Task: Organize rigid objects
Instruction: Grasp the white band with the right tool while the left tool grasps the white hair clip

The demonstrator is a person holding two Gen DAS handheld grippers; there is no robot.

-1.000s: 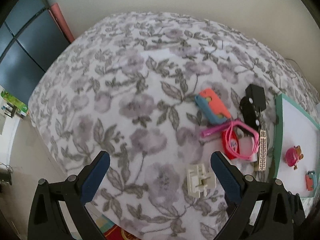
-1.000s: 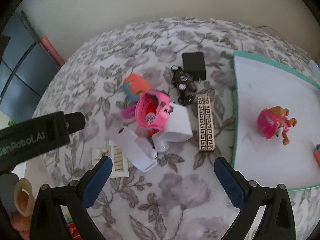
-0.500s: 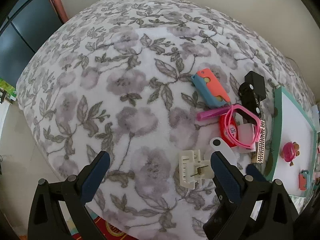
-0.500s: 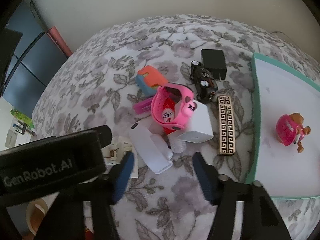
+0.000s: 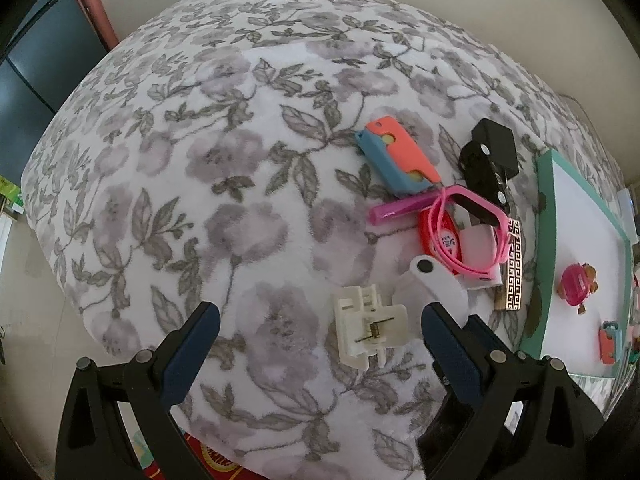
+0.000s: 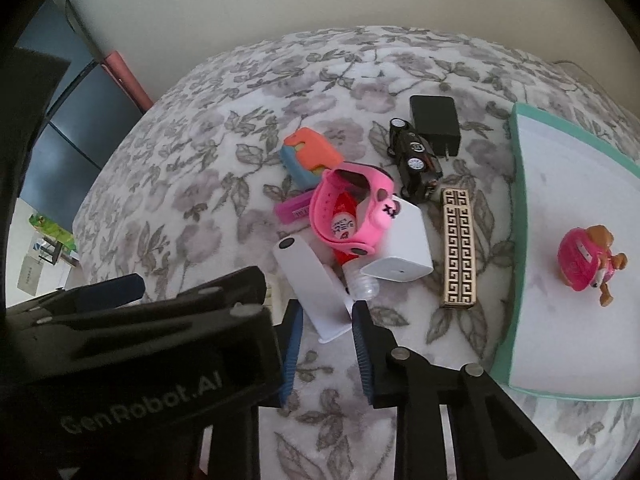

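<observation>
Right gripper (image 6: 326,320): jaws have just been closing and now clench the near end of the flat white bar (image 6: 310,286). Left gripper (image 5: 318,334): jaws released and spread wide, empty, hovering over the cream plastic clip (image 5: 370,330), which lies between its fingers without contact.

Landmark: the flat white bar, lying on the floral blanket (image 5: 192,184). Touching its far side are a pink watch band (image 6: 352,212) looped over a red item and a white charger block (image 6: 402,246). A gold-patterned lighter (image 6: 458,250) lies beyond the block. The teal-rimmed tray (image 6: 520,216) lies further right, holding a pink toy figure (image 6: 586,266).
</observation>
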